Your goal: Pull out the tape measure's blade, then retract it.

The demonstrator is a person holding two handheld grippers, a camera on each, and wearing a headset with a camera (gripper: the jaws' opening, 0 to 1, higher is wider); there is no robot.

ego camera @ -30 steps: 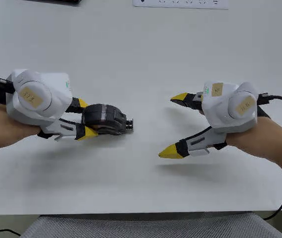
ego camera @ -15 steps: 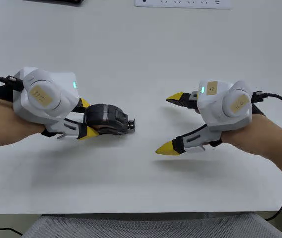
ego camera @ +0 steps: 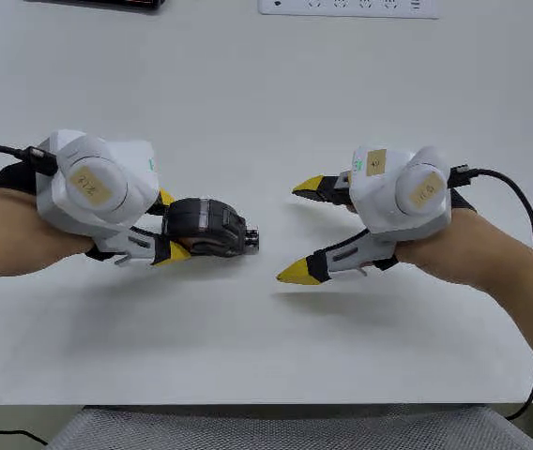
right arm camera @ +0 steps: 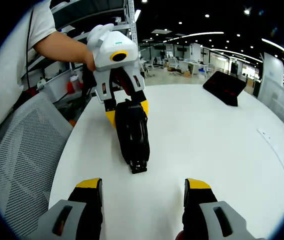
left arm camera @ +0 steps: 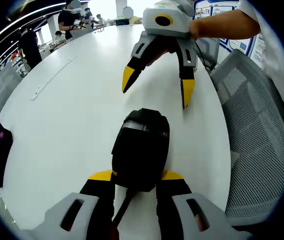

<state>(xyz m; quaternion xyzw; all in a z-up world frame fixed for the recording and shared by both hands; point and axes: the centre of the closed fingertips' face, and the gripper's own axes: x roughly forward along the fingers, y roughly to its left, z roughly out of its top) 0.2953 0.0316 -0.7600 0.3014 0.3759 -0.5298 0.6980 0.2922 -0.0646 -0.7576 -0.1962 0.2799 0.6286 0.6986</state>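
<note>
The left gripper (ego camera: 169, 225) is clamping its two yellow-tipped jaws on the rear of the black tape measure (ego camera: 207, 226), one jaw pressing on each flat side of the case. The case is lying low over the white workbench (ego camera: 266, 112); whether its underside is touching the top is not clear. Its long axis is running straight out ahead of the left gripper, in line with that gripper's own jaws, so most of the body is sticking out beyond the fingertips. The nose end, where the small metal blade hook (ego camera: 251, 240) is showing at the mouth, is pointing away from the left gripper and directly at the right gripper (ego camera: 300, 230). The blade itself is sitting wound inside the case. The right gripper is facing back at the tape measure with its jaws spread wide and gripping nothing. In the right gripper view the hook is lying ahead of the jaws, roughly between them and apart from both tips, with bare workbench in the gap.
</note>
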